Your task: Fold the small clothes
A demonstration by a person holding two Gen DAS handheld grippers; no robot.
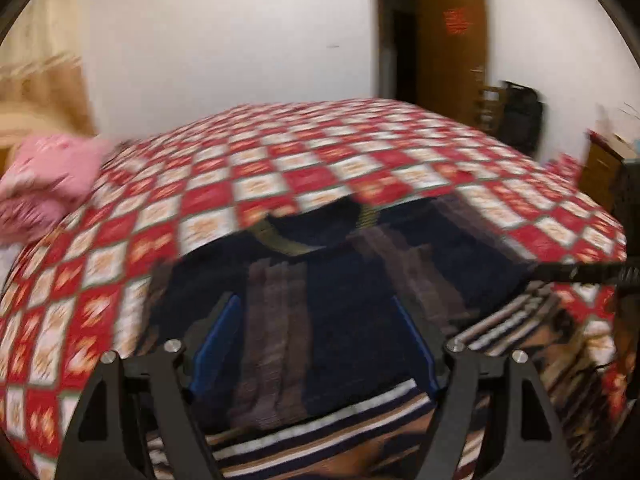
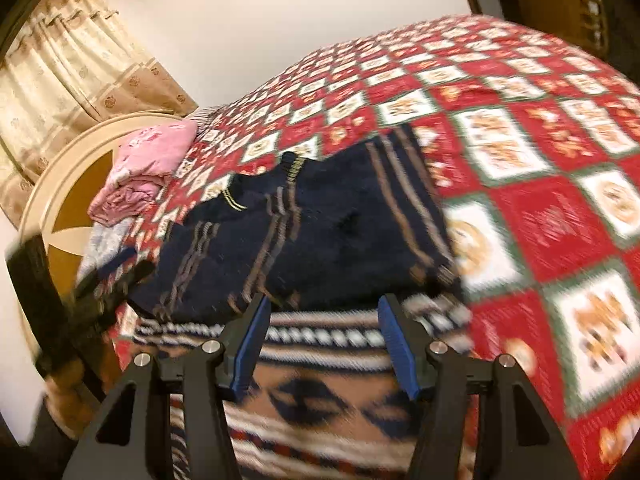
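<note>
A dark navy knitted sweater [image 1: 344, 280] with brown stripes and a patterned striped hem lies on the red and white checked bedspread [image 1: 248, 168]. Its sleeves look folded in over the body. My left gripper [image 1: 316, 304] is open, hovering just above the sweater's lower body, holding nothing. In the right wrist view the same sweater [image 2: 320, 220] lies ahead, and my right gripper [image 2: 324, 304] is open above the patterned hem [image 2: 320, 400], holding nothing. The left gripper shows blurred at that view's left edge [image 2: 92, 292].
A pink folded quilt [image 2: 140, 172] lies by the round headboard [image 2: 60, 184] at the bed's head. Curtains [image 2: 68, 72] hang behind it. An open brown door [image 1: 452, 44] and a dark bag [image 1: 520, 116] stand beyond the bed's far side.
</note>
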